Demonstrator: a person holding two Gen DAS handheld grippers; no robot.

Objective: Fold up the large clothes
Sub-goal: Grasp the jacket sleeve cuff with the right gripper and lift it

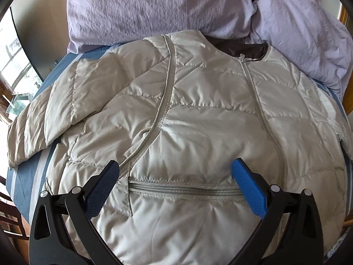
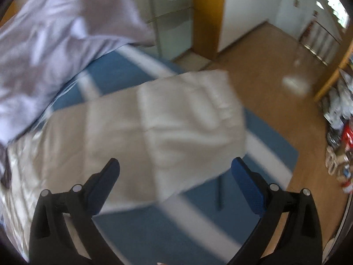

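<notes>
Pale grey quilted puffer jacket flat on blue striped bed, beneath released left gripper and released right gripper.

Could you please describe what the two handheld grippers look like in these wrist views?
Both look alike. The left gripper and the right gripper each have two black, curved plastic arms with cut-out slots and round silver pivot pins. The fingers carry long blue pads with a fine dotted grip texture. No cables, markings or sleeves show in either view.
</notes>
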